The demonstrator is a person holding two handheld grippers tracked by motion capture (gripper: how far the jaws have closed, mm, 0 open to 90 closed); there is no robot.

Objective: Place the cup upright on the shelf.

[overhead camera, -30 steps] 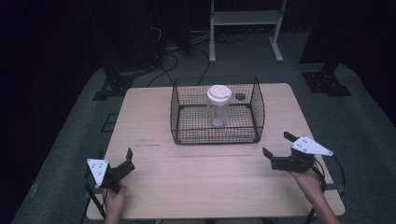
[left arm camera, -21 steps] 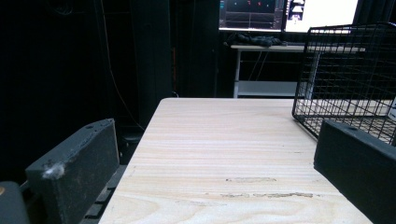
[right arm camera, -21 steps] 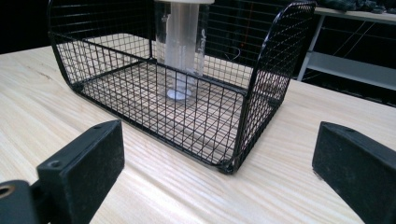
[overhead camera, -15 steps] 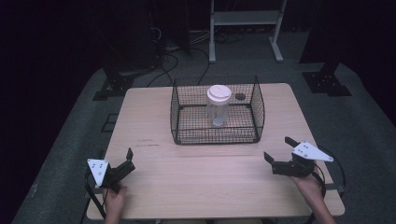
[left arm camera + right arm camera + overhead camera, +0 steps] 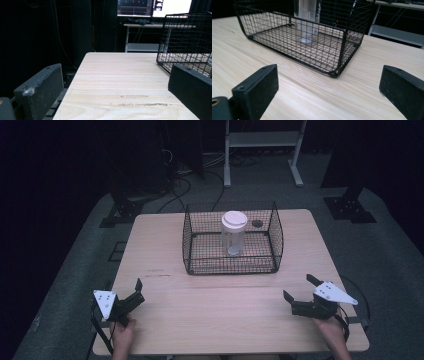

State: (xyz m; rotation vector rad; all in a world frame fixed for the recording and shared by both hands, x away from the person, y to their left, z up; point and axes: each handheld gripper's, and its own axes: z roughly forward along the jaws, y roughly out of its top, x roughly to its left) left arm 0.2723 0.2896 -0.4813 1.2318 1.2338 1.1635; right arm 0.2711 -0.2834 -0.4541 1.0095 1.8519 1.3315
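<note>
A black wire basket (image 5: 190,247) stands at the far middle of the wooden table (image 5: 225,305). Inside it a clear bottle with a white lid (image 5: 233,232) stands upright; its clear body (image 5: 308,21) shows through the mesh of the basket (image 5: 332,60) in the right gripper view. My left gripper (image 5: 138,290) rests open near the table's front left corner, nothing between its jaws. My right gripper (image 5: 300,287) sits open at the front right, pointing toward the basket, also empty. The left gripper view catches the basket's left corner (image 5: 185,37).
A small dark round object (image 5: 257,223) lies on the table behind the basket. A white metal stand (image 5: 262,145) and cables are on the floor beyond the table. Monitors (image 5: 155,6) glow at the back.
My right gripper has moved down toward the table's front edge and turned slightly left. The left gripper has stayed still.
</note>
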